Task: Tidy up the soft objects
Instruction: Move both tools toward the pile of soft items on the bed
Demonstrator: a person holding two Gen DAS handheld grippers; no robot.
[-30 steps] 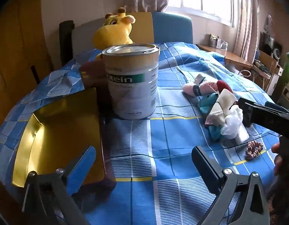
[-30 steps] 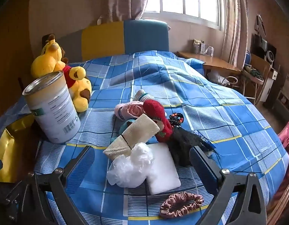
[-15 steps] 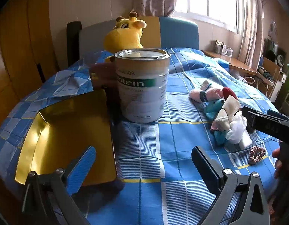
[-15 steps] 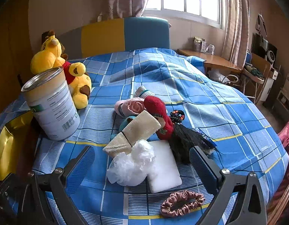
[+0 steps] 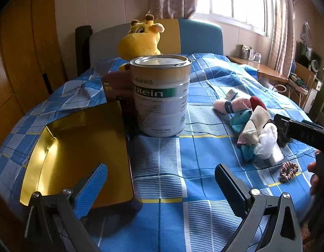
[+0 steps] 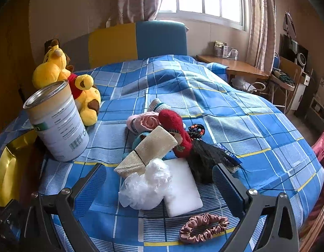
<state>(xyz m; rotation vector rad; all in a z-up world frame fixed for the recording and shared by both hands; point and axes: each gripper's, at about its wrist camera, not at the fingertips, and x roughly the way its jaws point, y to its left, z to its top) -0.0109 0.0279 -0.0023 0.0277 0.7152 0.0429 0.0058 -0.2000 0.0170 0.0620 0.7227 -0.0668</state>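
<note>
While both grippers, left gripper (image 5: 160,183) and right gripper (image 6: 158,181), have backed off slightly, jaws wide and empty, soft pile (image 6: 159,147) sits untouched right of tin (image 5: 160,95): sorting unstarted.

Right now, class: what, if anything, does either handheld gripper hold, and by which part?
Nothing is held. The left gripper and the right gripper are both open above the blue checked bedspread.

The tin (image 5: 162,96) stands on the bed (image 5: 204,189). A tray (image 5: 77,153) lies left of the tin, a plush toy (image 5: 143,40) behind it, and a heap of soft things (image 6: 159,153) right of it.
</note>
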